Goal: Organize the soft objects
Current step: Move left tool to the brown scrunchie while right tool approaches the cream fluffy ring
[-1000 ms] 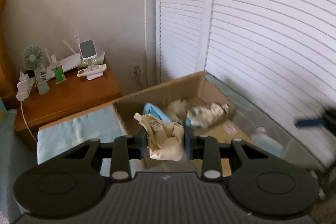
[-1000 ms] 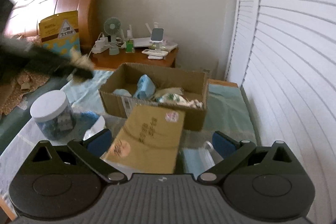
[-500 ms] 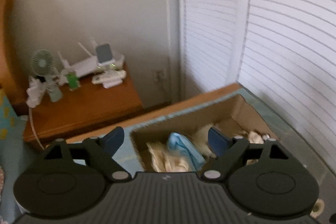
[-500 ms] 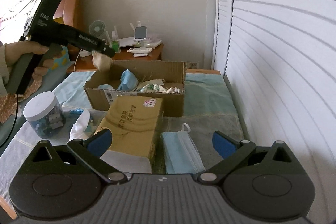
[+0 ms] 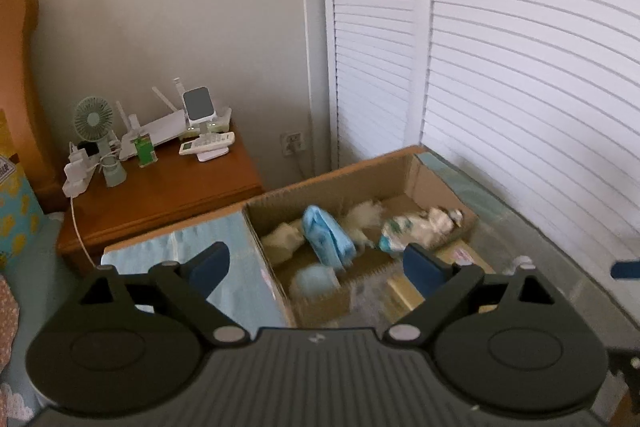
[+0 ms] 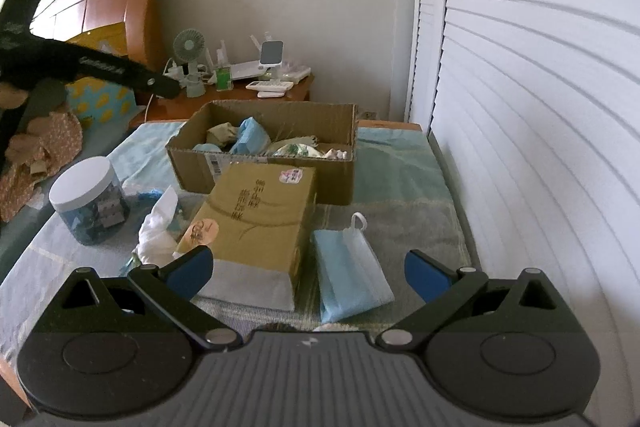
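An open cardboard box (image 5: 332, 183) (image 6: 260, 183) on the bed holds soft things: a beige cloth bundle (image 5: 282, 241) (image 6: 221, 133), a blue mask pack (image 5: 328, 241) (image 6: 248, 135), a white fluffy piece (image 5: 362, 217) and a patterned pouch (image 5: 416, 231) (image 6: 298, 149). My left gripper (image 5: 318, 269) is open and empty above the box's near left corner; it also shows in the right wrist view (image 6: 120, 73). My right gripper (image 6: 308, 269) is open and empty, low over a blue face mask (image 6: 350, 273) lying on the bed.
A tan tissue box (image 6: 256, 227) lies in front of the cardboard box, with white cloth (image 6: 158, 229) and a white-lidded jar (image 6: 90, 203) to its left. A wooden nightstand (image 5: 160, 191) with a fan and gadgets stands behind. Louvred doors (image 6: 520, 107) run along the right.
My left gripper opened and let the beige cloth bundle drop into the box, then pulled back and up. My right gripper drew back, bringing the blue face mask into view.
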The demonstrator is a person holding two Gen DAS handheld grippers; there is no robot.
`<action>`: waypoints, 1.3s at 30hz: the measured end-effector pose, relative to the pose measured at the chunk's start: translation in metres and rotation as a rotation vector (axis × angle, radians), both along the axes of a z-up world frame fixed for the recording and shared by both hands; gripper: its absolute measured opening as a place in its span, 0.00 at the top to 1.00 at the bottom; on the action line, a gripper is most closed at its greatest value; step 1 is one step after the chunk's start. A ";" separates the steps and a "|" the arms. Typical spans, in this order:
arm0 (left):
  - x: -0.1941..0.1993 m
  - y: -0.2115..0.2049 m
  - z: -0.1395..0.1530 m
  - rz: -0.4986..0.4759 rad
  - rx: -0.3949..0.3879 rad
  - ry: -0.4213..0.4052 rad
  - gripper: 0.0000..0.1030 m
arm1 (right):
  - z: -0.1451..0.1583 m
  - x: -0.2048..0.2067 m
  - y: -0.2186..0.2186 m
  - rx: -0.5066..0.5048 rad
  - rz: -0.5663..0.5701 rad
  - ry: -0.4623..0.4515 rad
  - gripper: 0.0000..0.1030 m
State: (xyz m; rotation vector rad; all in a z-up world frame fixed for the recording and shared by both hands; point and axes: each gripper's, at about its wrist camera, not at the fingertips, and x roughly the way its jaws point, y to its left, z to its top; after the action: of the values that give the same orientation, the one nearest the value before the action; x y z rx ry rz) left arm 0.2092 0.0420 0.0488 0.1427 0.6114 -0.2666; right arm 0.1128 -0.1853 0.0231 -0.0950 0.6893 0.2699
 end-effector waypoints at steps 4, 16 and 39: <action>-0.036 -0.005 -0.008 -0.017 -0.019 -0.010 0.07 | -0.008 -0.008 0.003 -0.033 0.025 0.016 0.00; -0.101 -0.023 -0.059 -0.002 -0.002 0.013 0.07 | -0.040 -0.016 0.004 -0.064 0.038 0.095 0.00; -0.107 -0.091 -0.096 -0.256 0.030 0.087 0.19 | -0.084 -0.022 -0.024 -0.091 -0.004 0.143 0.00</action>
State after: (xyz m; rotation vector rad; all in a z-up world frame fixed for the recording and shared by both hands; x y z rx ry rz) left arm 0.1021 -0.0486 -0.0477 0.2403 0.6838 -0.5135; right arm 0.0910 -0.2088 -0.0611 -0.1622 0.8435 0.2428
